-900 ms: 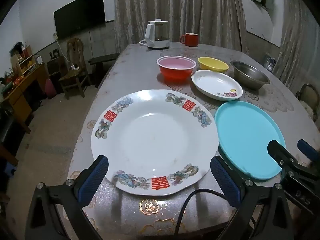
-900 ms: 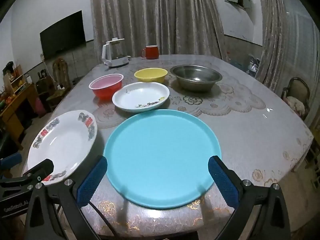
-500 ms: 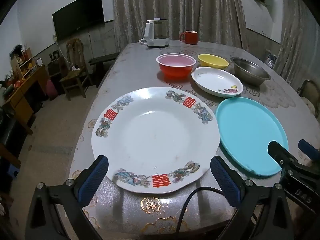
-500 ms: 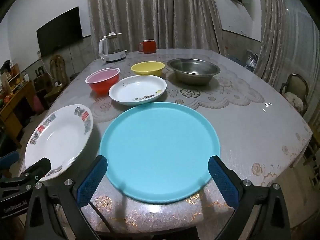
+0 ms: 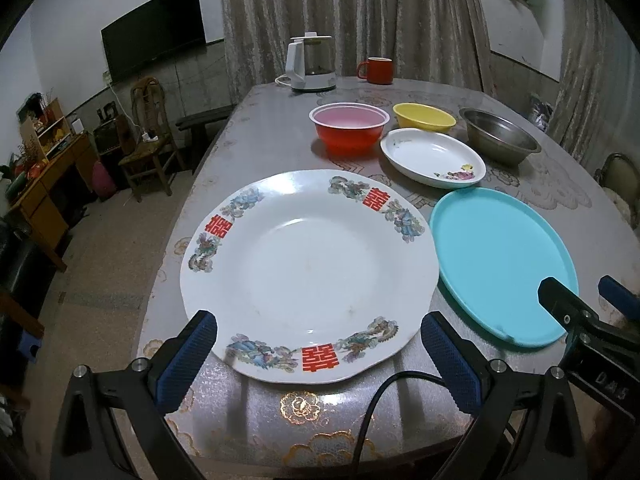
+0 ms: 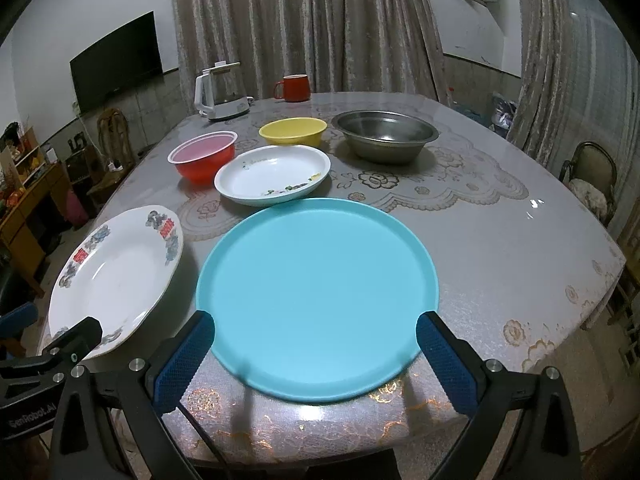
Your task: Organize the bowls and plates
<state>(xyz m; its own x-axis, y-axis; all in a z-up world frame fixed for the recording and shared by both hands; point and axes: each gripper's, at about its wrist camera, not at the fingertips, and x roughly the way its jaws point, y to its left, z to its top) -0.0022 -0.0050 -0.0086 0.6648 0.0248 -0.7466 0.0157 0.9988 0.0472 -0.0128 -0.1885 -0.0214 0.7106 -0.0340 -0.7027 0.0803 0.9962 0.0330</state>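
Observation:
A large white plate (image 5: 308, 276) (image 6: 116, 280) with red characters and flowers on its rim lies near the table's front edge. My left gripper (image 5: 318, 360) hangs open above its near rim, touching nothing. To its right lies a round turquoise plate (image 6: 316, 296) (image 5: 500, 256); my right gripper (image 6: 316, 354) stands open over its near edge, with nothing between the pads. Farther back sit a small white oval dish (image 6: 274, 174) (image 5: 432, 156), a red bowl (image 6: 202, 156) (image 5: 348, 126), a yellow bowl (image 6: 292, 131) (image 5: 424, 118) and a steel bowl (image 6: 384, 134) (image 5: 498, 138).
A white kettle (image 6: 220, 94) and a red mug (image 6: 294, 88) stand at the table's far end. Wooden chairs (image 5: 150, 140) and a cabinet (image 5: 40, 184) are on the floor to the left, another chair (image 6: 592, 184) to the right. Curtains hang behind.
Both grippers have tilted slightly, so the plates sit a little higher in each view. The dishes have not moved and both grippers stay open.

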